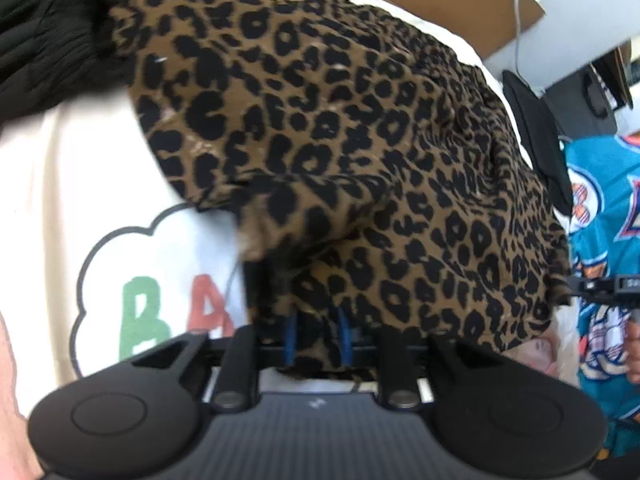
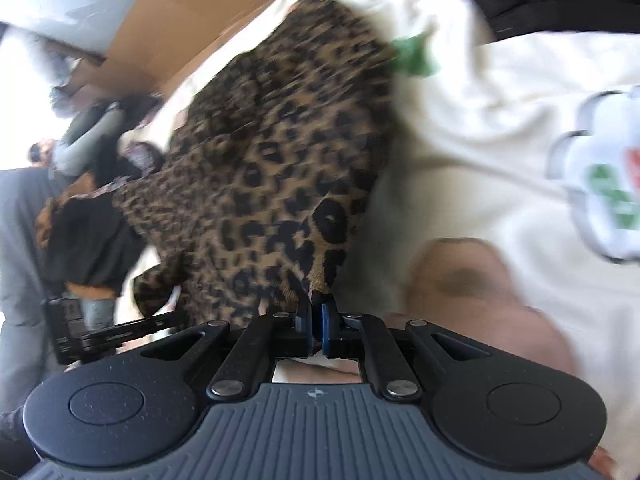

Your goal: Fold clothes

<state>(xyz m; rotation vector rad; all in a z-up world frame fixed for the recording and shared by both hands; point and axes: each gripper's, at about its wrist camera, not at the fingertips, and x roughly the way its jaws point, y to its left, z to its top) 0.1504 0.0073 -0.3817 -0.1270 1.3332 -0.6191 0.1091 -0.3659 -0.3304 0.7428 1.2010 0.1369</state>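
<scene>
Left gripper (image 1: 316, 340): the leopard-print garment (image 1: 340, 140) drapes over its blue-padded fingers (image 1: 290, 340). The fingers stand a little apart with cloth bunched around them; whether they actually pinch it cannot be told.

Right gripper (image 2: 316, 320): blue pads pressed together, clenched on a corner of the leopard-print garment (image 2: 272, 168), which rises away from the tips.

Garment position: held up in the air between the two grippers, hanging in folds close in front of the person's cream T-shirt (image 1: 60, 200). The shirt bears a cloud-outlined graphic (image 1: 152, 288) with green and red letters.

Right wrist view is motion-blurred. It shows the person's forearm (image 2: 472, 280) just beside the right gripper, and a brown cardboard box (image 2: 200, 12) above.

Left wrist view, right edge: a teal jersey (image 1: 608, 240) with an orange-and-white print.
</scene>
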